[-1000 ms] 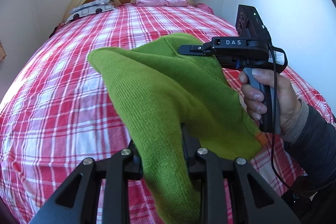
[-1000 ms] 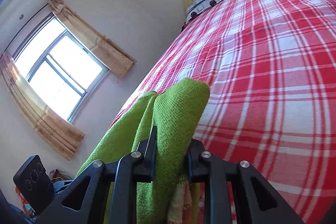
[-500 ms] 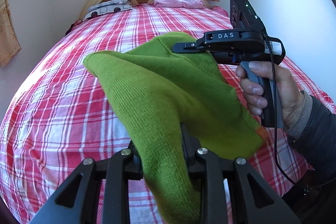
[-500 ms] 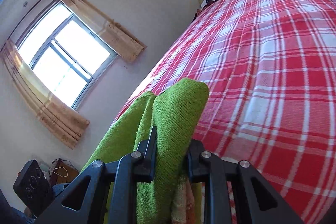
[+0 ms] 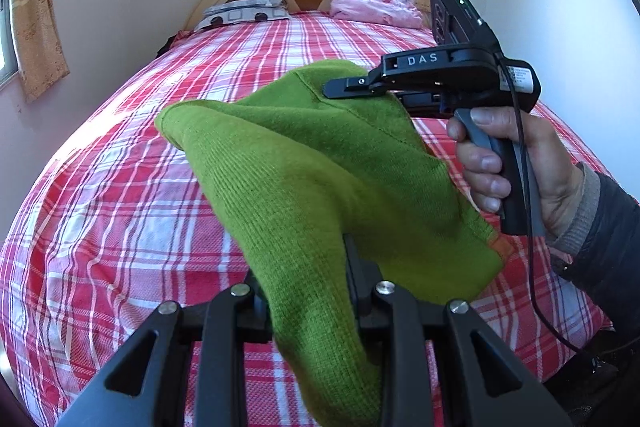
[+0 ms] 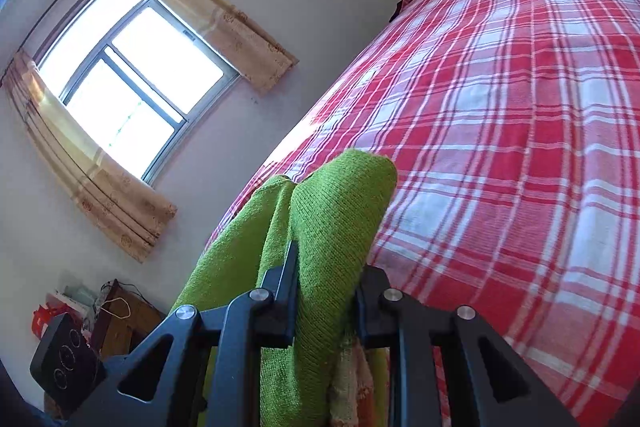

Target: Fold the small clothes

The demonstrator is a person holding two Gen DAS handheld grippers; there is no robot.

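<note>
Clamped on green knit garment: left gripper and right gripper, fabric bunched between both jaws. Held above red plaid bedspread, apart from it. Garment type unclear; lower edge cut off, fingertips buried in cloth.

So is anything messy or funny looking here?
Nothing is spilled or broken. The green knit garment hangs bunched up in the air over the checked bed, pinched by both grippers, not laid flat yet.
</note>
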